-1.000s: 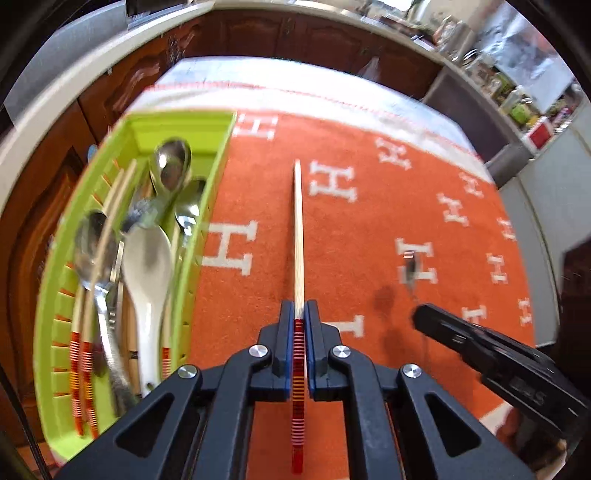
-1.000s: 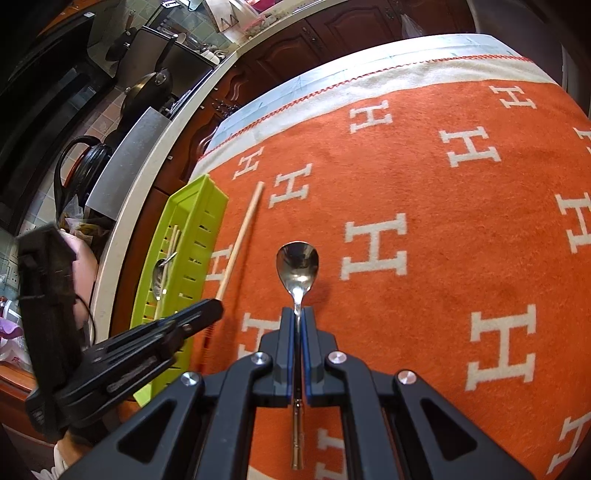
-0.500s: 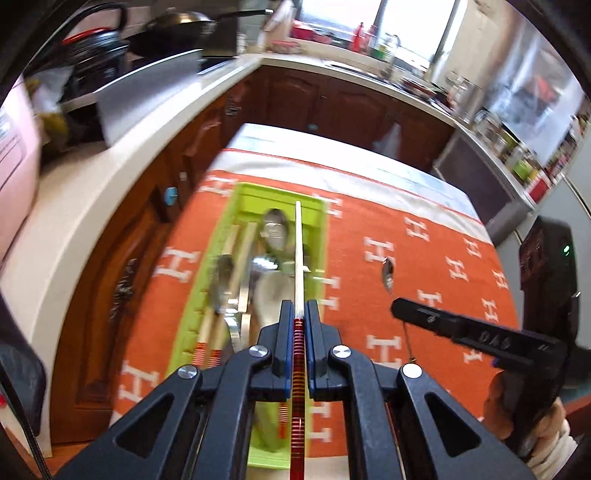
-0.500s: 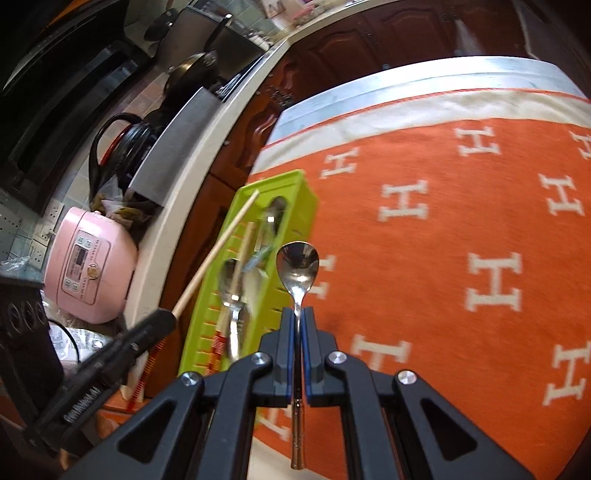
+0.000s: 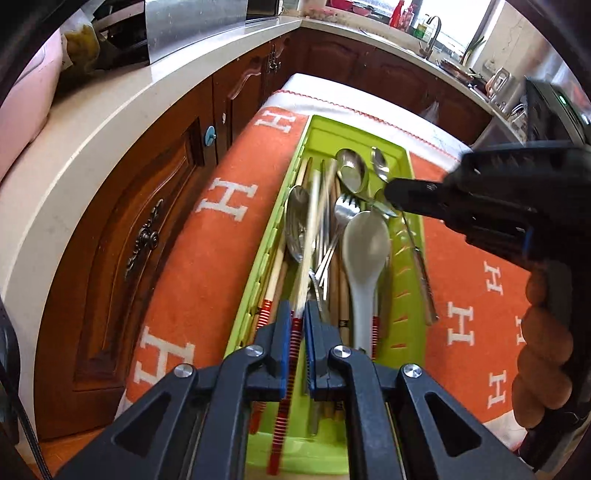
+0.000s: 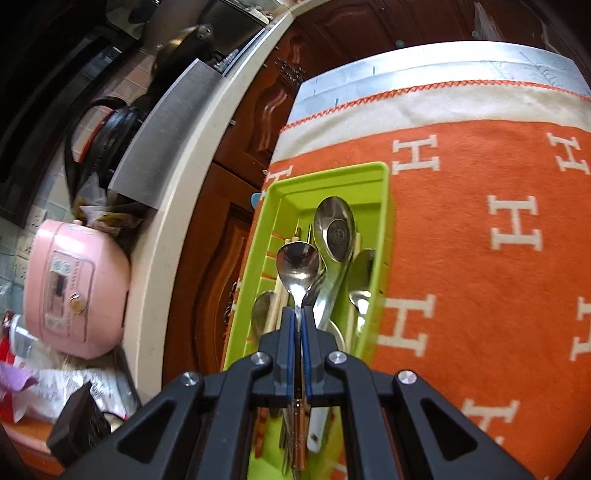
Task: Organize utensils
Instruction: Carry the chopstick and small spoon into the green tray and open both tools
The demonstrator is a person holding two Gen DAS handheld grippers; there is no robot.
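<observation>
White "H" letters pattern the cloth point(image 6: 480, 258); left gripper point(image 5: 295, 317) loosening around chopstick point(image 5: 310, 236), right gripper point(image 6: 297, 317) clamps spoon point(image 6: 297, 264).

Dark wooden cabinets point(image 5: 155, 206) under pale countertop point(image 5: 92, 122) | bright window point(image 5: 454, 22) beyond sink | pink rice cooker point(image 6: 74, 288) against tiled wall point(image 6: 33, 206) | daylight

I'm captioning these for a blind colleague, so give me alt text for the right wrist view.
The right gripper holds a metal spoon by its handle over a green tray already filled with spoons and chopsticks. The tray sits at the edge of an orange cloth patterned with white H letters.
</observation>
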